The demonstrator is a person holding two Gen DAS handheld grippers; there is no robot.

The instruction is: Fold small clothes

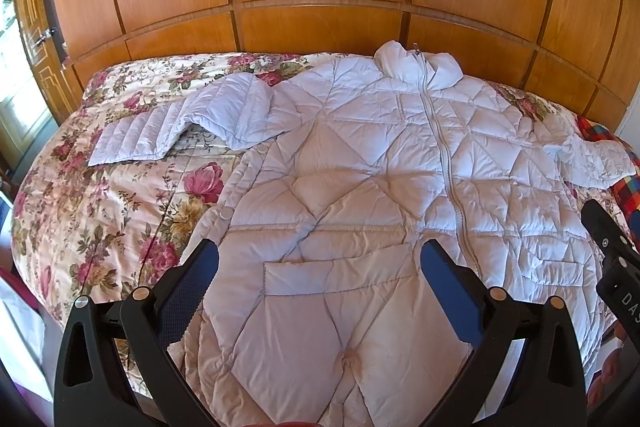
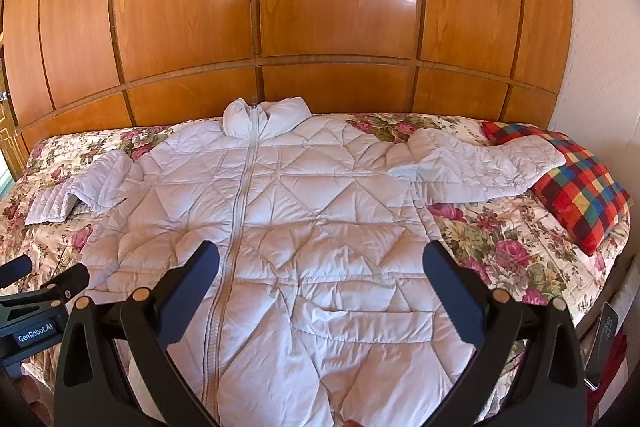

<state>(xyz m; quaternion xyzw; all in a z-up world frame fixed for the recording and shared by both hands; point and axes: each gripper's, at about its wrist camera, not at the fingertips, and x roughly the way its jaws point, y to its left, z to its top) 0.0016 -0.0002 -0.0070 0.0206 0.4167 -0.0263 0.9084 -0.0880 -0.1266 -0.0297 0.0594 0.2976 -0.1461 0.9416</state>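
A white quilted puffer jacket (image 1: 360, 163) lies flat and zipped on the bed, collar toward the headboard; it also shows in the right wrist view (image 2: 304, 203). Its left sleeve (image 1: 176, 123) is bent outward on the bedspread. Its right sleeve (image 2: 480, 163) lies out toward a checked pillow. My left gripper (image 1: 318, 263) is open and empty above the jacket's lower left part, near a pocket. My right gripper (image 2: 320, 263) is open and empty above the lower right part. Each gripper shows at the edge of the other's view.
The bed has a floral bedspread (image 1: 100, 211). A red checked pillow (image 2: 576, 183) lies at the right, under the sleeve's cuff. A wooden panelled headboard wall (image 2: 320, 7) stands behind. A window is at the far left (image 1: 16, 75).
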